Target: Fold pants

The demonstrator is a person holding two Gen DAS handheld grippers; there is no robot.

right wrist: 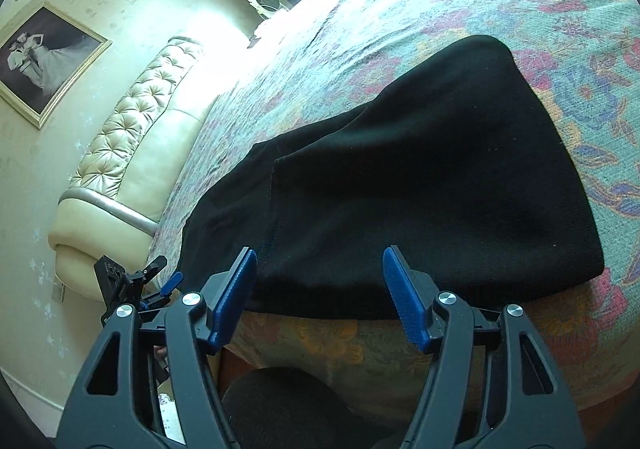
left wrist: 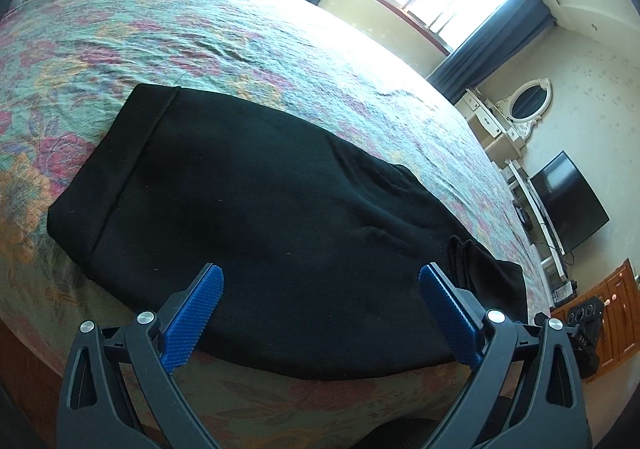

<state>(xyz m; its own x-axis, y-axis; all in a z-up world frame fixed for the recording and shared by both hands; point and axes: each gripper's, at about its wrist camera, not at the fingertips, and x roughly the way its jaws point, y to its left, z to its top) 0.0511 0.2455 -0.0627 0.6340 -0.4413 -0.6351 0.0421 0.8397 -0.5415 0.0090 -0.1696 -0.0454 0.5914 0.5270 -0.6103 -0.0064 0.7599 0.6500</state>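
Pants (left wrist: 260, 209) lie partly folded on the bed (left wrist: 200, 33), near its front edge. Left gripper (left wrist: 320, 285) and right gripper (right wrist: 320, 269) hover at that edge, jaws apart, empty. Next: probably pinch the edge for another fold.

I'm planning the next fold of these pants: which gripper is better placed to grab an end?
Probably the left gripper: its open jaws face the pants near the loose bunched end. The right gripper faces the smooth middle edge.

pants (left wrist: 260, 209) on bed (left wrist: 200, 41), near its edge
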